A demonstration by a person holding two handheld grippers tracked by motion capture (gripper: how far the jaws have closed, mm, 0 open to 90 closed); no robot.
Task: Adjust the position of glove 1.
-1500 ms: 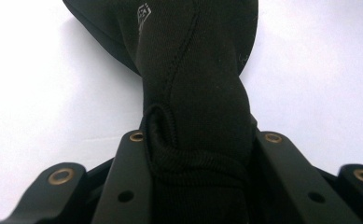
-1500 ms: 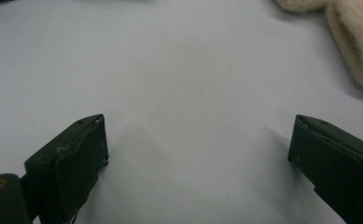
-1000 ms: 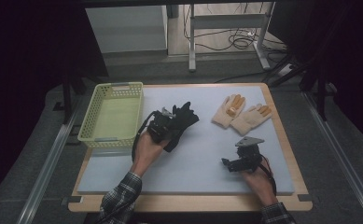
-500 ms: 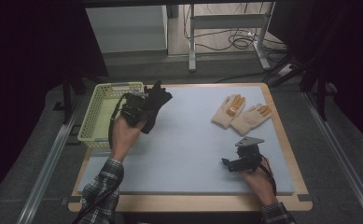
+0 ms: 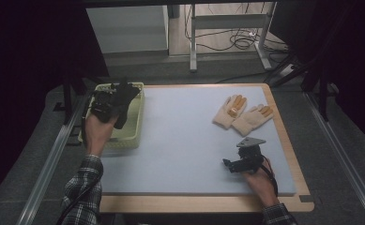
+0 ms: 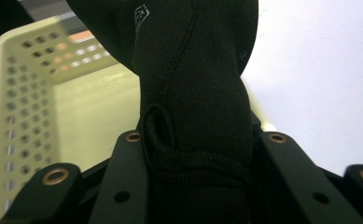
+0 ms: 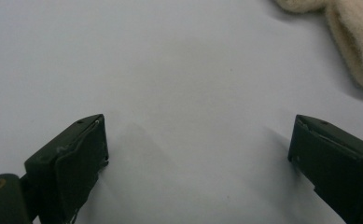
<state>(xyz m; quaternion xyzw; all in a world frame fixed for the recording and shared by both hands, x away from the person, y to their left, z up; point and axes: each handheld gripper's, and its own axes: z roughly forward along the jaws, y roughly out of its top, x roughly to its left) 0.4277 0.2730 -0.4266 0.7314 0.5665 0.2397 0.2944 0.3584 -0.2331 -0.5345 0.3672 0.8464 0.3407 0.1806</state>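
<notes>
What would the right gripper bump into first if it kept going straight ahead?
Nothing nearby: the right gripper points along the bare blue mat. The cream gloves lie off to one side, probably just outside its line.

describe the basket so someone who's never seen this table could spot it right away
Look at the far left edge of the pale blue mat. The basket sits there, under the left gripper holding black gloves. It is the pale yellow plastic box with perforated walls.
</notes>
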